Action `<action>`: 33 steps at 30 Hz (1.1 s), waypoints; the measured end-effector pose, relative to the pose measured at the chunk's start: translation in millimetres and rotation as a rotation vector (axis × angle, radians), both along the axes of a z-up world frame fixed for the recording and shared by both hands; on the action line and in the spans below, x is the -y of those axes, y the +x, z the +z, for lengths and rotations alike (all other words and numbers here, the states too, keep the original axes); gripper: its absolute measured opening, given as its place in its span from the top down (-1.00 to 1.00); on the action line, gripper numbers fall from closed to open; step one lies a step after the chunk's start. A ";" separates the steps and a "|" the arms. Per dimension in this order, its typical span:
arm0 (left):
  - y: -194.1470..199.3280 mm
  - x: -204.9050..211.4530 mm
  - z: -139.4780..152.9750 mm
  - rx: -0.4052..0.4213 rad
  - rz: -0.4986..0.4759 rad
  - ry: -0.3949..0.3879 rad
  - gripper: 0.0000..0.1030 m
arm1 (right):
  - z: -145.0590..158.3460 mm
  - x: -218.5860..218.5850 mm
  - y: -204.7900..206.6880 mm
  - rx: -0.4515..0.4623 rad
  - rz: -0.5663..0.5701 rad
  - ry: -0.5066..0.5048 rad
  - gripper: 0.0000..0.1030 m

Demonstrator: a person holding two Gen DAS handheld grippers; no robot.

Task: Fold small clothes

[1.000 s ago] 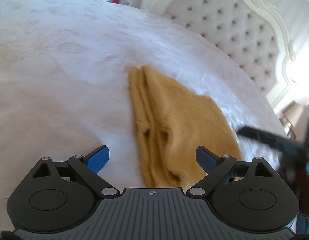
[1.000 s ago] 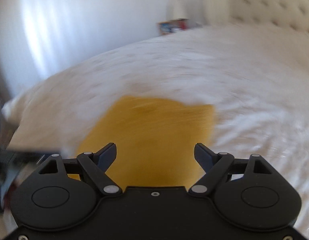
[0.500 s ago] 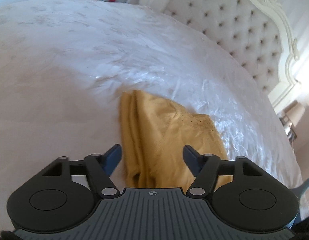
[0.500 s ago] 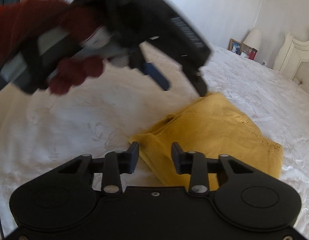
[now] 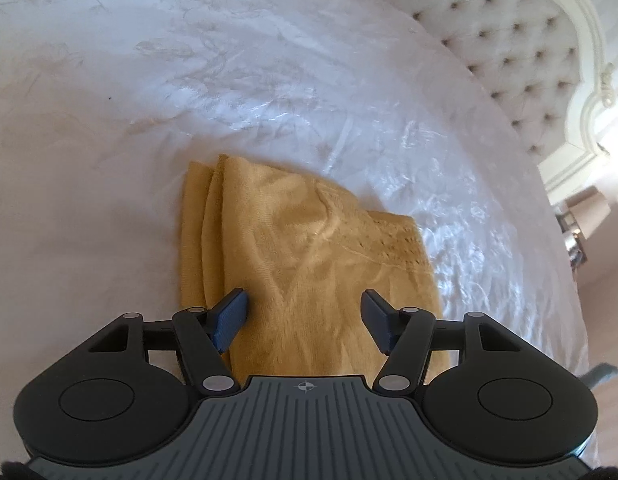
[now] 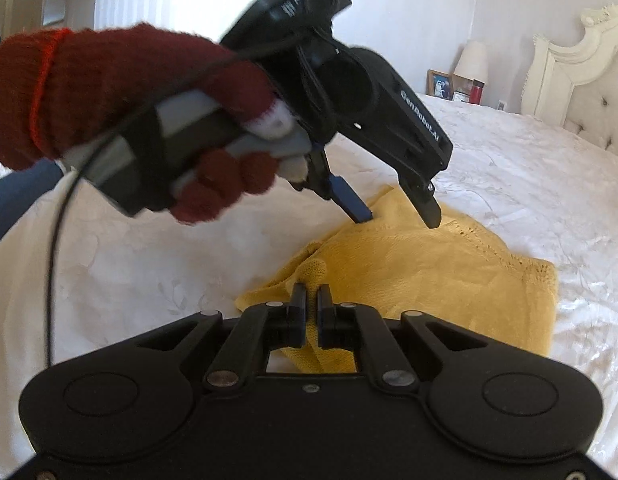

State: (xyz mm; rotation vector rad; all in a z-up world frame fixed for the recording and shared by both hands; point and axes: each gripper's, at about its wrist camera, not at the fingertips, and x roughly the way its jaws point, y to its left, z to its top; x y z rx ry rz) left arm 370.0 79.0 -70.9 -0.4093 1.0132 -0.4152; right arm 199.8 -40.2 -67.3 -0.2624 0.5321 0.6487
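Note:
A yellow knit garment (image 5: pixel 309 256) lies folded in layers on the white bedspread (image 5: pixel 189 80); it also shows in the right wrist view (image 6: pixel 429 276). My left gripper (image 5: pixel 303 314) is open and hovers low over the garment's near part, its blue pads either side of the fabric. In the right wrist view the left gripper (image 6: pixel 397 212) points down at the garment's far edge, held by a hand in a red glove (image 6: pixel 109 92). My right gripper (image 6: pixel 312 300) is shut on a raised corner of the garment at its near left edge.
A tufted cream headboard (image 5: pixel 521 36) borders the bed on the right. A bedside stand with a lamp (image 6: pixel 471 60), picture frame (image 6: pixel 440 84) and red candle sits at the far side. White bedspread (image 6: pixel 529 168) surrounds the garment.
My right gripper swung around to the garment's corner and closed on it, lifting a small fold. My left gripper moved in lower over the garment and narrowed its opening somewhat.

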 end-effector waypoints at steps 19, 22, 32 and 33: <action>19.7 5.7 -12.3 -0.016 0.105 0.104 0.80 | 4.5 12.3 -9.0 -0.039 -0.033 0.094 0.82; 15.6 6.2 -7.3 0.041 0.083 0.120 0.81 | 5.1 12.6 -9.8 -0.043 -0.037 0.105 0.82; 17.3 -4.3 -5.6 0.097 0.053 0.199 0.80 | -20.4 -24.3 9.4 -0.110 -0.005 0.065 0.75; 18.0 -3.5 -12.3 0.087 0.046 0.200 0.78 | -26.2 -26.2 10.7 -0.125 0.001 0.049 0.67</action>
